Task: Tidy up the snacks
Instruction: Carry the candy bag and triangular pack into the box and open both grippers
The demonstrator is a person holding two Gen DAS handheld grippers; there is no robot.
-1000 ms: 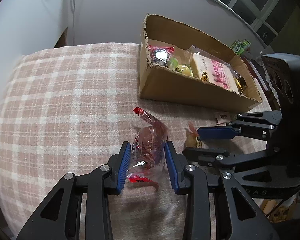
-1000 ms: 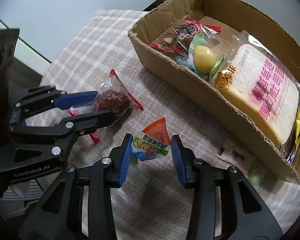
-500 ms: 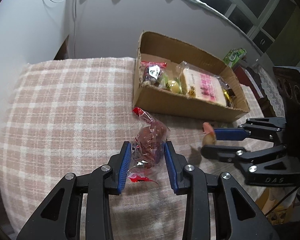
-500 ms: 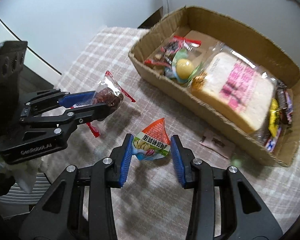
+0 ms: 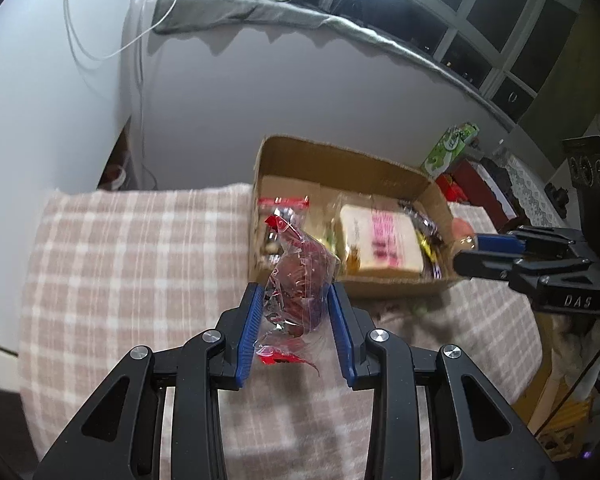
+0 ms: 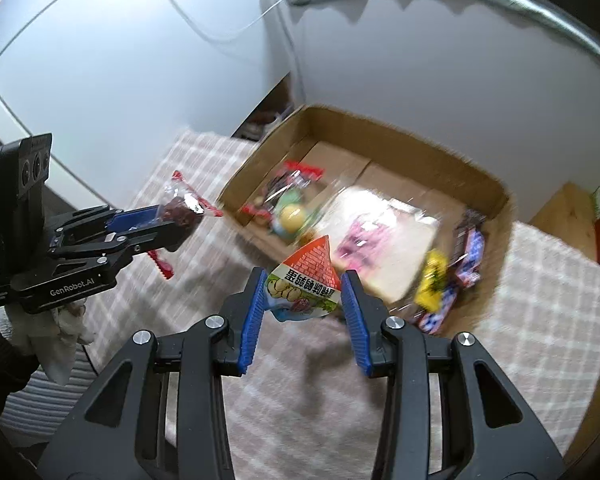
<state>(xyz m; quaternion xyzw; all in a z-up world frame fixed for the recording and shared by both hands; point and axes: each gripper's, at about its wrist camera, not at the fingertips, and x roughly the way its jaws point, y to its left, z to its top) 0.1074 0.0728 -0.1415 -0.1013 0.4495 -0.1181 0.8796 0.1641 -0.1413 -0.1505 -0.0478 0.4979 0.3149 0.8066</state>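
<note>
My left gripper [image 5: 296,312] is shut on a clear red-edged bag of dark red snacks [image 5: 300,280] and holds it in the air above the checked tablecloth, near the front wall of the cardboard box [image 5: 340,160]. My right gripper [image 6: 304,300] is shut on a triangular snack packet with a brick-red top [image 6: 306,280], also lifted, in front of the box [image 6: 400,148]. The box holds a bread pack [image 6: 384,240], a yellow ball snack [image 6: 292,216] and several small packets. The left gripper with its bag [image 6: 180,210] shows at the left of the right wrist view.
The table has a pink checked cloth [image 5: 120,260]. A white wall stands behind the box. A green carton [image 5: 452,148] and red items sit beyond the table at the right. The right gripper [image 5: 500,256] shows at the right of the left wrist view.
Both grippers have risen well above the table with their snacks and moved toward the box. The view now looks down on the box from higher up.
</note>
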